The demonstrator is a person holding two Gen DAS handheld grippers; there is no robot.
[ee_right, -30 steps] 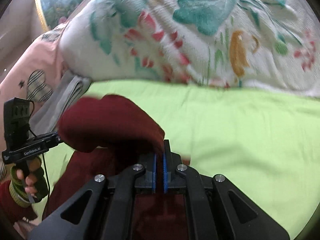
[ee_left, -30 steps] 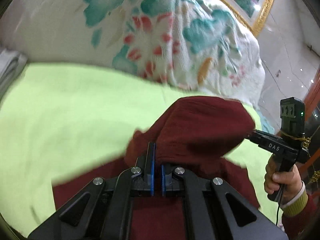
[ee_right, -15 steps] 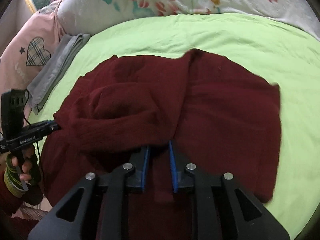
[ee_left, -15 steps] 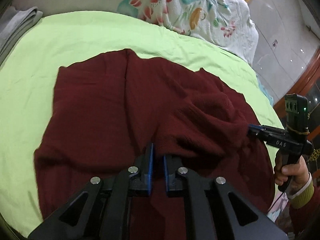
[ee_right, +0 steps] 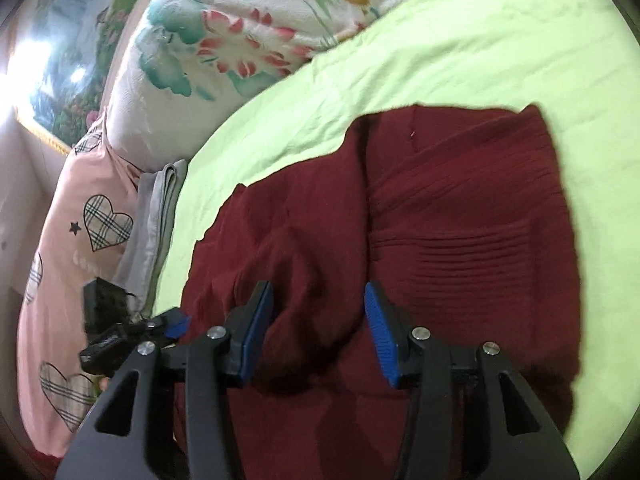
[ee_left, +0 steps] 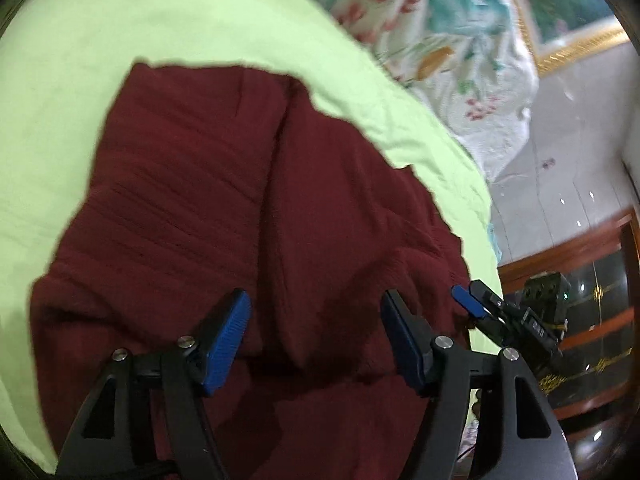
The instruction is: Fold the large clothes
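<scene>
- The dark red garment [ee_left: 304,208] lies spread on the bed, over the lime-green sheet [ee_left: 120,40], bunched into soft folds at its near edge.
- The left hand-held gripper [ee_left: 316,336] hangs just above that near edge with its blue-padded fingers [ee_left: 226,336] set wide apart; cloth shows between them, but nothing is pinched.
- The right hand-held gripper [ee_right: 316,332] is likewise spread wide over the near part of the garment [ee_right: 400,240]; a rounded fold of cloth rises in the gap between its fingers [ee_right: 380,336], free of both pads as far as can be seen.
- In the left wrist view, the right hand-held gripper [ee_left: 466,306] pokes in at the right, its blue tip just beside the garment's right edge; whether it touches the cloth cannot be told.
- In the right wrist view, the left hand-held gripper [ee_right: 176,322] shows at the left, close to the garment's left edge.
- A ribbed band runs across the garment's right half in the right wrist view.
- At the far side of the bed lies a white floral quilt [ee_right: 240,40].
- Left of it lies a pink pillow with plaid hearts [ee_right: 80,232], and a folded grey cloth [ee_right: 156,216] sits between the pillow and the green sheet [ee_right: 480,48].
- A gold-framed picture [ee_left: 568,12] hangs on the far wall.
</scene>
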